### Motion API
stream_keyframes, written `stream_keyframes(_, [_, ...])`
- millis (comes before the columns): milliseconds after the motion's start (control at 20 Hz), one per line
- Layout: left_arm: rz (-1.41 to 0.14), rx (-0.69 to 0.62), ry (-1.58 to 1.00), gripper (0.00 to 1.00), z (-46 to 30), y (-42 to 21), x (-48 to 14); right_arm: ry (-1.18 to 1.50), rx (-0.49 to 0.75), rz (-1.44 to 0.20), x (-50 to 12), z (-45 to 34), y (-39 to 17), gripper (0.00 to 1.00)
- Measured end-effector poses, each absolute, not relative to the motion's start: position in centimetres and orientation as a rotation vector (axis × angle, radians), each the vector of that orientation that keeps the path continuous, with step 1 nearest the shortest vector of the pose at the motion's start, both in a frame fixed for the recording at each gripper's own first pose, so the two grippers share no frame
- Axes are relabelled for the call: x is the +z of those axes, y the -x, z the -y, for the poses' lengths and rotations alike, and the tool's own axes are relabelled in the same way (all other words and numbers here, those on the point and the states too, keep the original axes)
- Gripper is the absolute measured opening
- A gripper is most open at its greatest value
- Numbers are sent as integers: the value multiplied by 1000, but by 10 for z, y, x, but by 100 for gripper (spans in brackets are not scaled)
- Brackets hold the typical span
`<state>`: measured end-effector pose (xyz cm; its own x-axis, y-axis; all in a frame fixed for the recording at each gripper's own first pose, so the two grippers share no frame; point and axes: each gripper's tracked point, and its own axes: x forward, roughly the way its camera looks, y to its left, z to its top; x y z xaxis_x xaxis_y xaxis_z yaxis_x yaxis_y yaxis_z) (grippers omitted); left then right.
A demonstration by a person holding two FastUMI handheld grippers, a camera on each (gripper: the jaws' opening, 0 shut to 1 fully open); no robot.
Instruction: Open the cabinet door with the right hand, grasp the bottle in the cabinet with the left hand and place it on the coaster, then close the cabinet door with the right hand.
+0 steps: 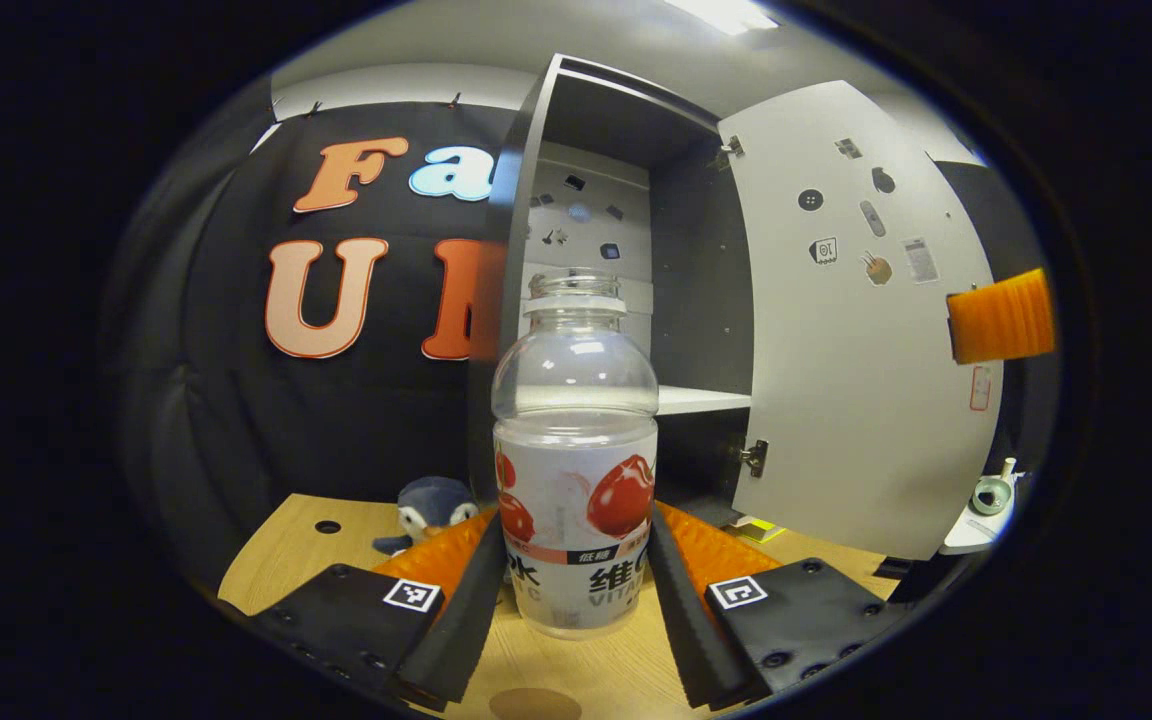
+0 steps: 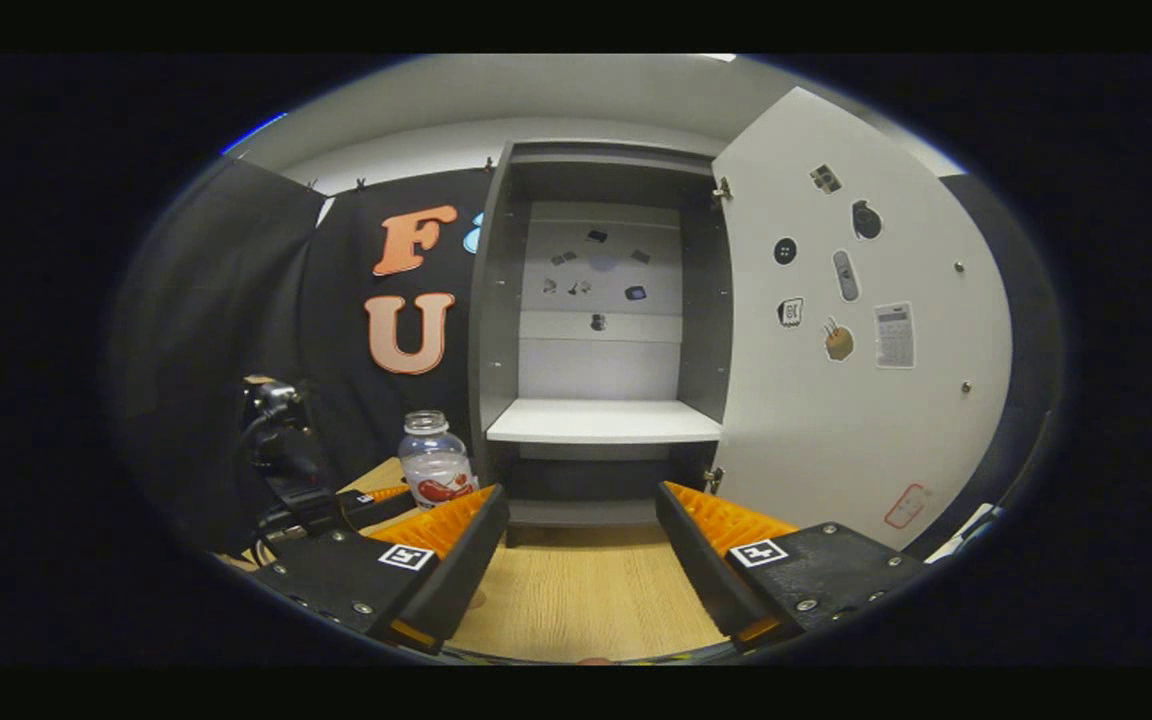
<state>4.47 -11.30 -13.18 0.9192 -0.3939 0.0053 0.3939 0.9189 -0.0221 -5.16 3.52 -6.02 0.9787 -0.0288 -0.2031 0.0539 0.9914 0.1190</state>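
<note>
Clear bottle (image 1: 575,450) stands between the left gripper (image 1: 576,570) fingers, contact unclear; right gripper (image 2: 583,540) spread before the open cabinet door (image 2: 856,330).

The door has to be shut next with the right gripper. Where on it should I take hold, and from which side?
Judging by its pose, grip the cabinet door at its free right edge, farthest from the hinges, coming from the right. It stands swung wide open, and the right gripper is open and apart from it.
</note>
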Motion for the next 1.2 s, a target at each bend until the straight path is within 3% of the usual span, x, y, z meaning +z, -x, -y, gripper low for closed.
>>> stream_keyframes(200, [-14, -369, -2, 83, 88, -32, -174, -120, -78, -250, -71, -48, 65, 92])
stream_keyframes(650, [-102, -307, -6, 83, 66, -12, -265, -104, -31, -294, -83, -67, 71, 92])
stream_keyframes(850, [-133, -285, 18, 83, 72, -14, -294, -79, -18, -331, -94, -67, 71, 92])
stream_keyframes(900, [-139, -277, 12, 83, 72, -15, -299, -84, -11, -340, -96, -68, 70, 88])
stream_keyframes(950, [-143, -270, 10, 83, 71, -17, -304, -93, -2, -348, -98, -70, 69, 92])
stream_keyframes(1200, [-174, -252, 10, 83, 72, -26, -320, -96, 2, -359, -101, -67, 62, 92])
